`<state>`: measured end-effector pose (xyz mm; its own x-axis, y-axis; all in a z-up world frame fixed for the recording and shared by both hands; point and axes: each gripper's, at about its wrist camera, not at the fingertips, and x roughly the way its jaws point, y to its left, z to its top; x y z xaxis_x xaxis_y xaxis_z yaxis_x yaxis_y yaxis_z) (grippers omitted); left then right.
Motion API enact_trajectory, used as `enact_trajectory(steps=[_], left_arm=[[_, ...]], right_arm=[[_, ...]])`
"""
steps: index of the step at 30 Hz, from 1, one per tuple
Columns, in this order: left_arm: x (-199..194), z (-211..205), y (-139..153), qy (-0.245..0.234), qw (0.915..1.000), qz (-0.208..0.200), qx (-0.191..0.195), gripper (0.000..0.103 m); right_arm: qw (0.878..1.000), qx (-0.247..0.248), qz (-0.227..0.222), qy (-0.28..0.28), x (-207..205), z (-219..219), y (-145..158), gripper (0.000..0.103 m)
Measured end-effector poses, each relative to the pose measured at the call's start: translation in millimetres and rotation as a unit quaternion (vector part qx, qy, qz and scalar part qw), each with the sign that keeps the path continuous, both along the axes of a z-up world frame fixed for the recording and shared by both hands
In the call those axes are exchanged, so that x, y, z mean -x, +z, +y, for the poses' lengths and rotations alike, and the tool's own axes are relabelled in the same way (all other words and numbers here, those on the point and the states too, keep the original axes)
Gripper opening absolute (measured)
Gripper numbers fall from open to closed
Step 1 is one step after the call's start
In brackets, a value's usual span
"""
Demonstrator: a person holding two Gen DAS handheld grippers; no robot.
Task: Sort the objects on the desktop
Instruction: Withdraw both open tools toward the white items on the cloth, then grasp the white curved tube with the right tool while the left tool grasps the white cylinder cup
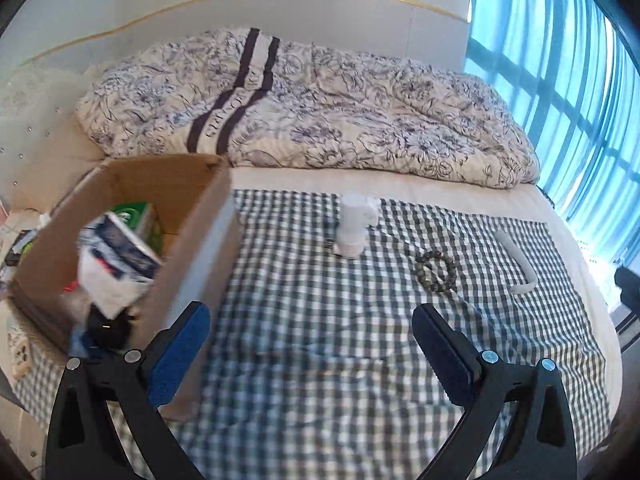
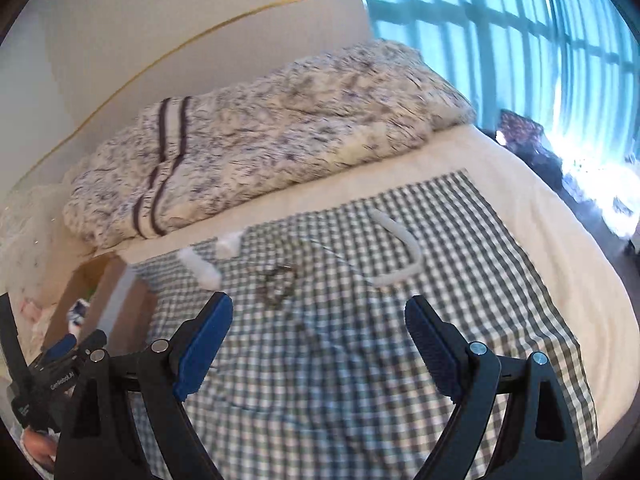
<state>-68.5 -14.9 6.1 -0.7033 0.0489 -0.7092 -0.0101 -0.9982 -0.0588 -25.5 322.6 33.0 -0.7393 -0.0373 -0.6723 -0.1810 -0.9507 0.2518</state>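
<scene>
A brown cardboard box (image 1: 192,208) stands on the left of the checked cloth (image 1: 320,340), holding a white and blue packet (image 1: 116,264) and a green carton (image 1: 138,214). On the cloth lie a white bottle (image 1: 352,226), a bead bracelet (image 1: 436,271) and a curved white tube (image 1: 518,262). My left gripper (image 1: 312,320) is open and empty beside the box's near corner. My right gripper (image 2: 320,312) is open and empty above the cloth, short of the bracelet (image 2: 278,280), the white bottle (image 2: 200,268) and the tube (image 2: 400,252). The box (image 2: 108,300) shows at its left.
A flowered quilt (image 1: 320,108) is bunched along the far side of the bed. Blue curtains (image 1: 560,80) hang at the right. Clutter lies beyond the box at the left edge (image 1: 16,248). The left gripper's body (image 2: 52,376) shows low left in the right wrist view.
</scene>
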Motion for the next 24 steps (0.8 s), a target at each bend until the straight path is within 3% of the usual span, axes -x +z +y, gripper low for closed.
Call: enact_trajectory(steps=[5,12,24], left_arm=[[26,23,-27,0.007,0.9999,-0.006,0.006,0.103],[69,35,-63,0.031,0.9995,0.006,-0.003,0.103],[139,48,-110,0.041,0.9991,-0.005,0.007,0.103]], right_arm=[[0.999,-0.007,-0.024,-0.026,20,30,-33,0.088],[0.993,-0.092,-0.05,-0.057,54,44,-77,0.088],[0.987,-0.095,-0.091,-0.091,119,67,-129,0.088]])
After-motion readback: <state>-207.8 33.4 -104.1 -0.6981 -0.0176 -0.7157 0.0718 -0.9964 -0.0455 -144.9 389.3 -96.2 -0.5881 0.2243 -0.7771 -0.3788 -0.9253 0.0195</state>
